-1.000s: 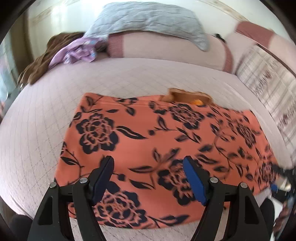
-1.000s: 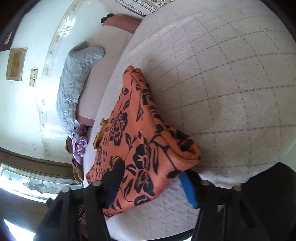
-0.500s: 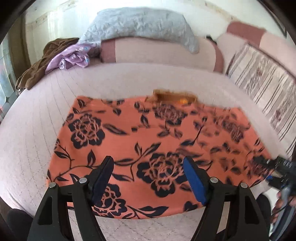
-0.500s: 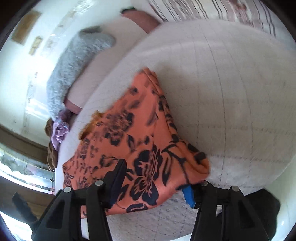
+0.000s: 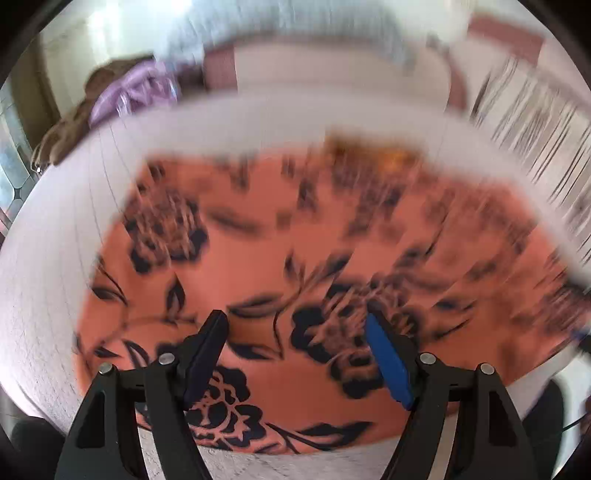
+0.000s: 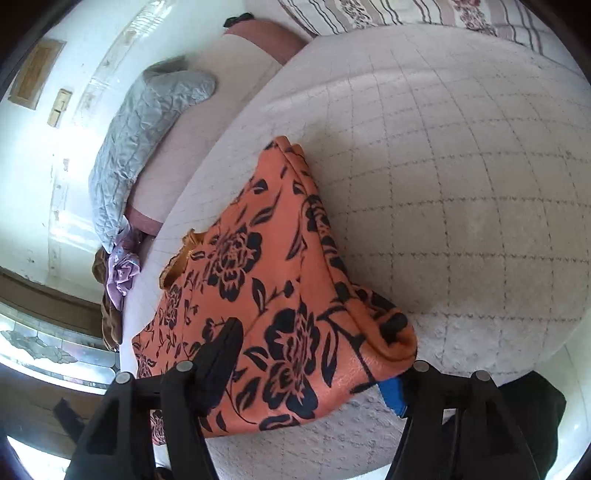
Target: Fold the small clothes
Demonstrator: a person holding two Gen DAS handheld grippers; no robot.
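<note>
An orange floral cloth (image 5: 295, 258) lies spread flat on the quilted bed (image 6: 461, 166). The left gripper (image 5: 295, 325) hangs over its near edge, jaws wide apart and empty. The right gripper (image 6: 314, 362) gapes around the cloth's folded corner, not yet pinching it.

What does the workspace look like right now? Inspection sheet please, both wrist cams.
Surface: quilted white bedspread, grid stitching.
Job's things: orange floral garment lying folded on the bed, doubled edge to its right.
Clutter: lilac cloth on a brown garment at the far corner; grey quilted pillow; striped bedding.
Grippers: left claw open above the garment, view blurred; right claw open, straddling the garment's near corner.
Cables: nothing seen.
Surroundings: white wall, stained-glass window.
</note>
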